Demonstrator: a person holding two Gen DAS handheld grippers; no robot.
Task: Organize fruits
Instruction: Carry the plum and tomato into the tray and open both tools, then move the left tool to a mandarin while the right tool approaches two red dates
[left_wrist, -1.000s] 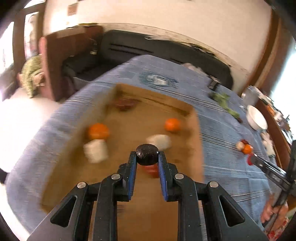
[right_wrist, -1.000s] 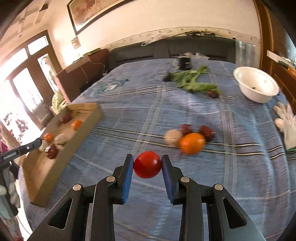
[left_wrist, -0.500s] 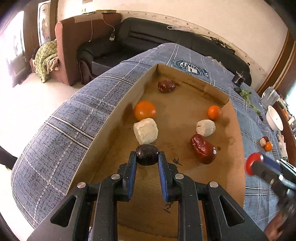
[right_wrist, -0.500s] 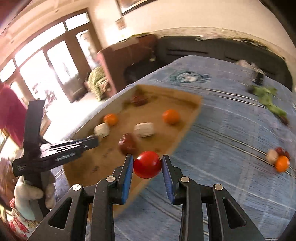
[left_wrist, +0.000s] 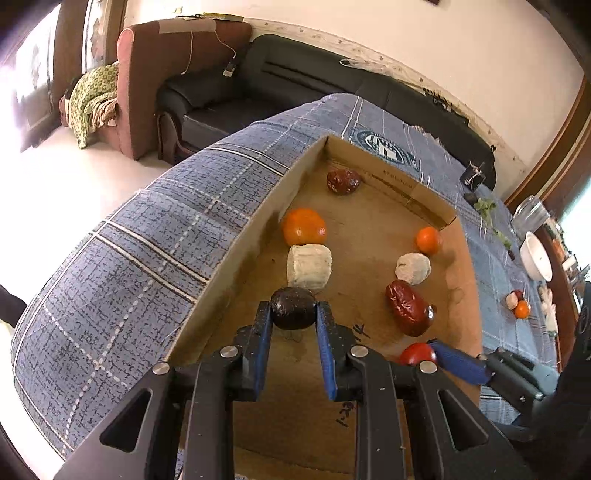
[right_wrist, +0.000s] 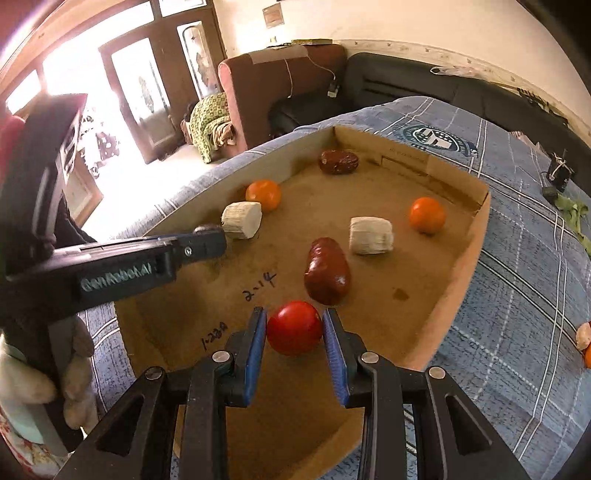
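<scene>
- Left wrist view: the left gripper (left_wrist: 293, 314) is clamped on a dark round fruit (left_wrist: 293, 308), low over the box (left_wrist: 236, 243) floor near the box's left wall.
- Just beyond it lies a pale chunk (left_wrist: 309, 266), touching an orange (left_wrist: 304, 226) behind it, both along the left wall.
- Toward the right wall lie a red date (left_wrist: 408, 308), a second pale chunk (left_wrist: 413, 268) and a small orange (left_wrist: 428, 240).
- Another date (left_wrist: 343, 181) sits in the far corner.
- Right wrist view: the right gripper (right_wrist: 294, 328) grips a tomato (right_wrist: 294, 328) between its blue pads, over the near part of the box, just short of the red date.
- The box rests on a blue plaid cloth (right_wrist: 517, 258); at the cloth's right edge more fruit (left_wrist: 519, 304) lies outside the box.
</scene>
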